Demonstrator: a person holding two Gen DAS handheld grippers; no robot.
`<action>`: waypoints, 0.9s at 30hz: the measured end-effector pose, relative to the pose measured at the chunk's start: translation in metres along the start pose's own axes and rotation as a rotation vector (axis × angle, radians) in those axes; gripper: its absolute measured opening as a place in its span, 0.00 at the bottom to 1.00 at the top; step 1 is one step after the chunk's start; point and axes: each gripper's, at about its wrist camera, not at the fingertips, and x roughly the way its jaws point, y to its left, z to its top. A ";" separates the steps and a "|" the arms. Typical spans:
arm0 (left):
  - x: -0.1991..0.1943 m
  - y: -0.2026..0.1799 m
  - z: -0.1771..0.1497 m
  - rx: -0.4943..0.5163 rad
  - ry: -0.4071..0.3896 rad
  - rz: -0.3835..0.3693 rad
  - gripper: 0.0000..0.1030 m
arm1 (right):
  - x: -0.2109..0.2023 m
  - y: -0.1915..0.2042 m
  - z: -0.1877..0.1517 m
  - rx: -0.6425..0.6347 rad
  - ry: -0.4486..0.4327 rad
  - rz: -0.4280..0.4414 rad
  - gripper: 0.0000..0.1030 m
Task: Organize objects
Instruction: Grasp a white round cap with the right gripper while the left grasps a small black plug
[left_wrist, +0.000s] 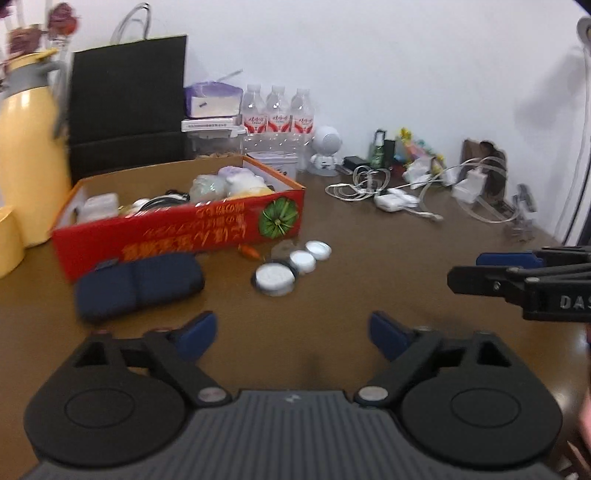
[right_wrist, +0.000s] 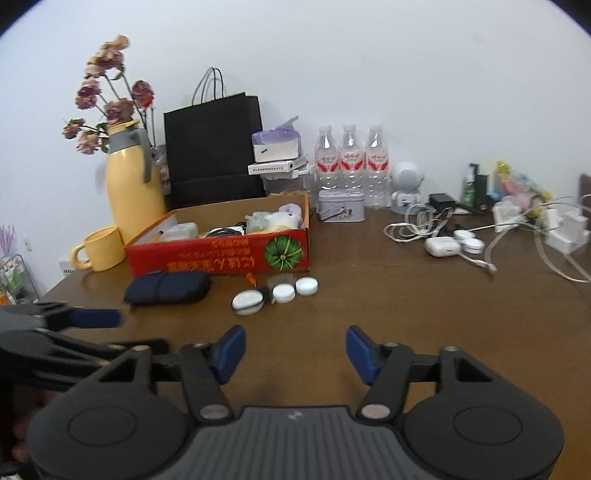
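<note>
A red cardboard box (left_wrist: 177, 229) (right_wrist: 221, 254) holds several small items on the brown table. In front of it lie a dark blue pouch (left_wrist: 138, 286) (right_wrist: 168, 288), three round white tins (left_wrist: 295, 264) (right_wrist: 280, 293) and a small orange piece (left_wrist: 249, 252) (right_wrist: 252, 278). My left gripper (left_wrist: 291, 334) is open and empty, just short of the tins. My right gripper (right_wrist: 295, 352) is open and empty, also short of the tins. The right gripper's fingers (left_wrist: 491, 275) show at the right edge of the left wrist view.
A yellow thermos (right_wrist: 133, 188), yellow mug (right_wrist: 101, 249), black paper bag (right_wrist: 214, 147), three water bottles (right_wrist: 351, 166) and a grey tin (right_wrist: 341, 210) stand at the back. White cables, chargers and an earbud case (right_wrist: 441, 245) clutter the right side.
</note>
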 end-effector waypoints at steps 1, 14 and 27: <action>0.017 0.001 0.007 0.011 0.002 -0.016 0.75 | 0.015 -0.003 0.005 0.000 0.013 0.002 0.47; 0.109 0.010 0.034 0.107 0.141 -0.100 0.03 | 0.138 -0.033 0.032 0.080 0.089 0.036 0.43; -0.035 0.057 0.016 -0.204 -0.030 -0.051 0.03 | 0.108 0.015 -0.007 0.002 0.119 0.194 0.43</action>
